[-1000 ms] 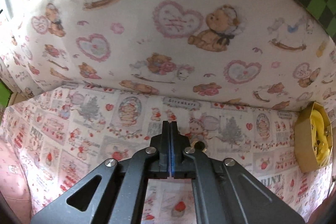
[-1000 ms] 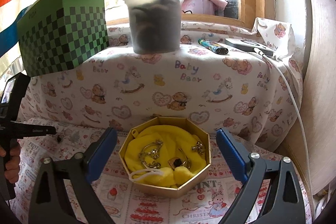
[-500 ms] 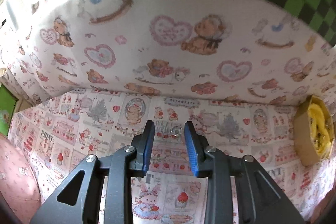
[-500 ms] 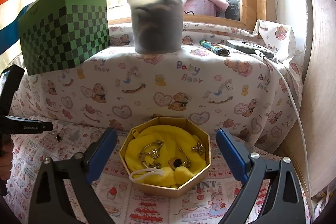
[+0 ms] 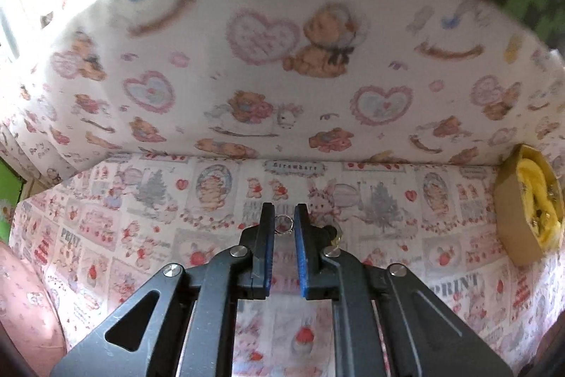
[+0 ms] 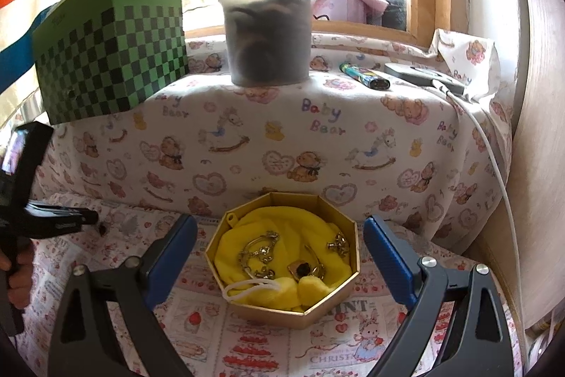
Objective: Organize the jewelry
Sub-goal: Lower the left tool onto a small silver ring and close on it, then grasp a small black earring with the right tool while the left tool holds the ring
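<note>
A small silver ring lies on the printed cloth between the blue pads of my left gripper. Its jaws are closing, with a thin gap left on each side of the ring. Just right of that gripper's right finger lies a gold ring with a dark stone. The gold octagonal box holds a yellow pouch with several metal pieces on it. My right gripper stands wide open with nothing in it, a finger on either side of the box's near part. From the right wrist, the left gripper shows at the far left.
A raised ledge draped in teddy-bear cloth runs behind the work area. It carries a green checkered box, a plastic tub, a lighter and a dark device with a white cable. A wooden panel stands at right.
The left gripper went from shut to wide, then narrowed around the silver ring. It tilted slightly; the view shifted. The right gripper and box stayed put.
</note>
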The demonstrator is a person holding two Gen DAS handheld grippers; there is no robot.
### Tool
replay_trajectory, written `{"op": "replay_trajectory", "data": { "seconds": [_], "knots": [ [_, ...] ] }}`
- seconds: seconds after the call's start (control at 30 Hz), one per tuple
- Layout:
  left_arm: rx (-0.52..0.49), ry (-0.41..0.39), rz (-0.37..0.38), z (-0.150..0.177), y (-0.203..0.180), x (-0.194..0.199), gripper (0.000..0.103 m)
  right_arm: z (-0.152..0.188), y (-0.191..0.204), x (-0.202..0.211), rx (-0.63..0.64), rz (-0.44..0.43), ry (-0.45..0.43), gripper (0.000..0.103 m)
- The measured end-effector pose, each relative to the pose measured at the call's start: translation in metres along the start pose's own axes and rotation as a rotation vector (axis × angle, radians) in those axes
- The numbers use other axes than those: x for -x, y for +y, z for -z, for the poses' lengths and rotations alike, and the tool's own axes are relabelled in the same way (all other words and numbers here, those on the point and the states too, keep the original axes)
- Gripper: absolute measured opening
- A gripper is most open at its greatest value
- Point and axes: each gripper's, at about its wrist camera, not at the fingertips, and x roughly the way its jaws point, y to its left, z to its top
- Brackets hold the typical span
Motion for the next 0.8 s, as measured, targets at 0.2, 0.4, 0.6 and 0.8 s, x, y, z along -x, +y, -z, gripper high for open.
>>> {"op": "replay_trajectory", "data": {
  "seconds": [0.2, 0.4, 0.6, 0.8],
  "knots": [
    [0.04, -0.148, 0.048, 0.024, 0.017, 0.05, 0.01, 0.002, 0.012, 0.012, 0.007, -0.049, -0.008, 0.095],
    [0.166, -0.201, 0.119, 0.033, 0.055, 0.07, 0.01, 0.003, 0.055, 0.013, 0.138, -0.218, 0.073, 0.095],
    [0.18, -0.181, 0.096, 0.025, 0.079, 0.053, 0.01, -0.015, 0.105, -0.023, 0.099, -0.32, 0.245, 0.088],
    [0.25, -0.119, 0.179, 0.027, 0.097, 0.039, 0.01, -0.026, 0.153, -0.062, 0.118, -0.33, 0.366, 0.042]
  ]
}}
